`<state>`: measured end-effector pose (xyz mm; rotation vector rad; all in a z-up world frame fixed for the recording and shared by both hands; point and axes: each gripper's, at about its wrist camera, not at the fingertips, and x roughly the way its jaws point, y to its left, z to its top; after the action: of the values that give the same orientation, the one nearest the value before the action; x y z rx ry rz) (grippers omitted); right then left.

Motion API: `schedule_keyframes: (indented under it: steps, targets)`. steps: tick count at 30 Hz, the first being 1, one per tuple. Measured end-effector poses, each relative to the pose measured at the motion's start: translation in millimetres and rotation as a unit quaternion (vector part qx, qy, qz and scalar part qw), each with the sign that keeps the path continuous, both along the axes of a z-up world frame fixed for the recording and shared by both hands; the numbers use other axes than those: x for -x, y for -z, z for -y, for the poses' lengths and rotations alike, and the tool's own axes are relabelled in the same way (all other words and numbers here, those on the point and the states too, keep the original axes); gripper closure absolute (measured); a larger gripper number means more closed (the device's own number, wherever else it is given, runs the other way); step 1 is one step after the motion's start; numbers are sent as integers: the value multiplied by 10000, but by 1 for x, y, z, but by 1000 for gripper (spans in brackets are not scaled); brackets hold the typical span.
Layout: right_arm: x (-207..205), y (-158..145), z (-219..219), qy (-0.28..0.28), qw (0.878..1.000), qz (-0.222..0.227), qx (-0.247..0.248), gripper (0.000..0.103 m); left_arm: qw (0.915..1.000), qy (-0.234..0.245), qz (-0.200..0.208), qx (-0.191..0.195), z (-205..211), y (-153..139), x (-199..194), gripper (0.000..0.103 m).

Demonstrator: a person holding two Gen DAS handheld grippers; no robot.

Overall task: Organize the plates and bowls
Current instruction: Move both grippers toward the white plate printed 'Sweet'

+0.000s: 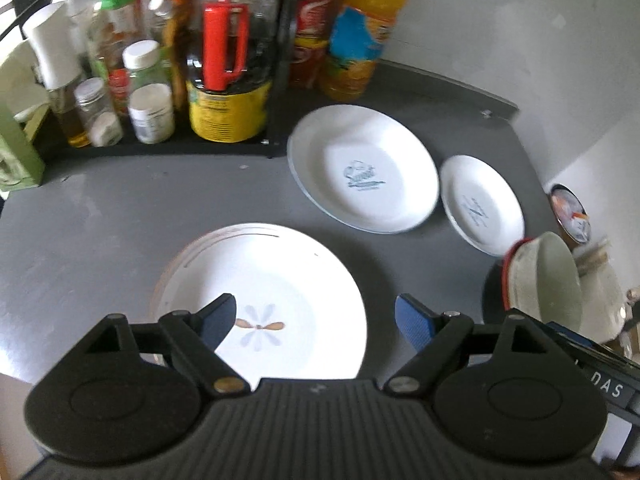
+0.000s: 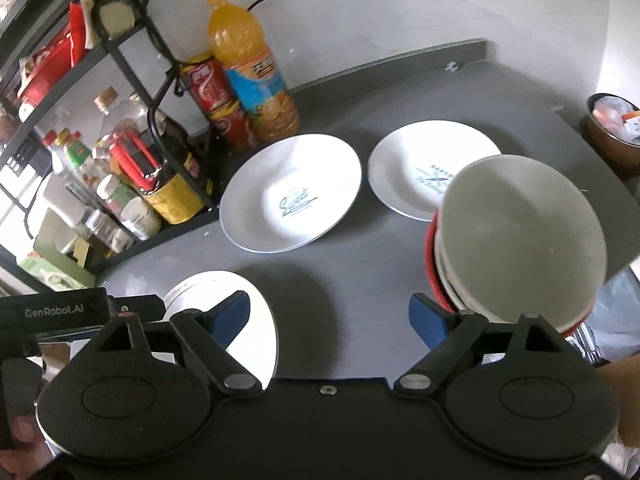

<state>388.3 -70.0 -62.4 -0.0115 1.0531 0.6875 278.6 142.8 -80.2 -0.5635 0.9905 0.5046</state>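
Both grippers hang empty, jaws apart: the left gripper (image 1: 314, 320) over the flower plate (image 1: 280, 280), the right gripper (image 2: 330, 318) beside stacked bowls (image 2: 520, 232) (tilted) at its right fingertip; two printed plates (image 2: 292, 196) lie ahead.

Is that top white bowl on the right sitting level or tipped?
Tipped. The top bowl leans in its stack, its opening facing sideways toward the plates rather than straight up.

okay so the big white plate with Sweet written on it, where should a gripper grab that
Probably the near rim of the Sweet plate, approached low from the front. It lies flat on the grey counter with a raised, sloping edge; bottles crowd its far side and a smaller plate sits close on its right.
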Motion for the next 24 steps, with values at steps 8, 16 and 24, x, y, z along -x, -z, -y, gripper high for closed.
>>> schedule_keyframes:
  steps: [8, 16, 24]
  targets:
    - [-18, 10, -24, -529, 9985, -77, 108, 14, 9991, -396, -137, 18, -11, 11, -3, 18]
    - [-43, 20, -45, -1298, 9910, -129, 287, 12, 9959, -860, -231, 182, -11, 22, -17, 17]
    - [-81, 30, -58, -1750, 9837, -199, 365, 12, 9891, -1422, -240, 295, -5, 28, -34, 18]
